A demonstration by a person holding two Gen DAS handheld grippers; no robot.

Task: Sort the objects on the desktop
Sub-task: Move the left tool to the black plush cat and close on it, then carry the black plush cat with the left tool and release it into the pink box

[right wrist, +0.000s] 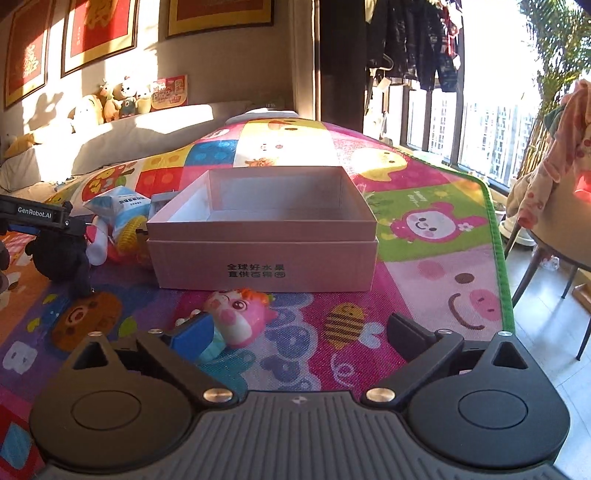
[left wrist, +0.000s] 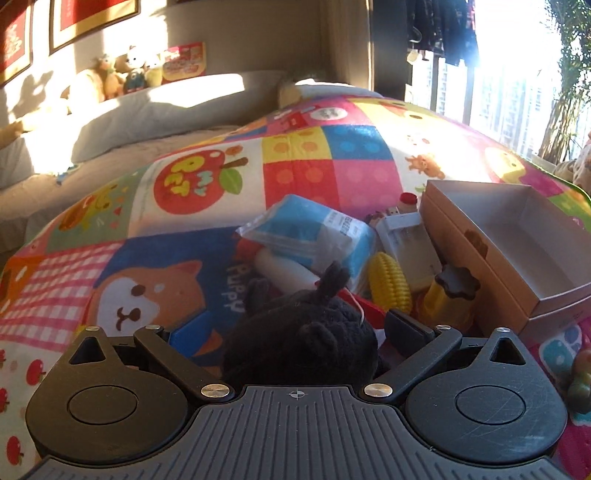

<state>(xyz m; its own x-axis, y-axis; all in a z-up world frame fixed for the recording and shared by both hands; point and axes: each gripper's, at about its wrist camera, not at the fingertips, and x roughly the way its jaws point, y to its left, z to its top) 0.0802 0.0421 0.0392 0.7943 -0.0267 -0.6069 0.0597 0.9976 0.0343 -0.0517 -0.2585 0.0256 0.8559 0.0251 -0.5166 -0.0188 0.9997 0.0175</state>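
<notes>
- Left gripper [left wrist: 295, 334] stands wide apart around a black plush toy [left wrist: 301, 341], not clamped.
- Right gripper [right wrist: 295, 334] gapes empty beside a pink pig toy [right wrist: 236, 314].
- Open cardboard box [right wrist: 264, 254] sits beyond, with a tissue pack [left wrist: 314, 232] and yellow corn toy [left wrist: 391, 282] crowded against it.

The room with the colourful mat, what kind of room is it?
Probably a living room at home: a grey sofa with stuffed toys along its back, framed pictures on the wall, and a cartoon play mat with toys.
</notes>
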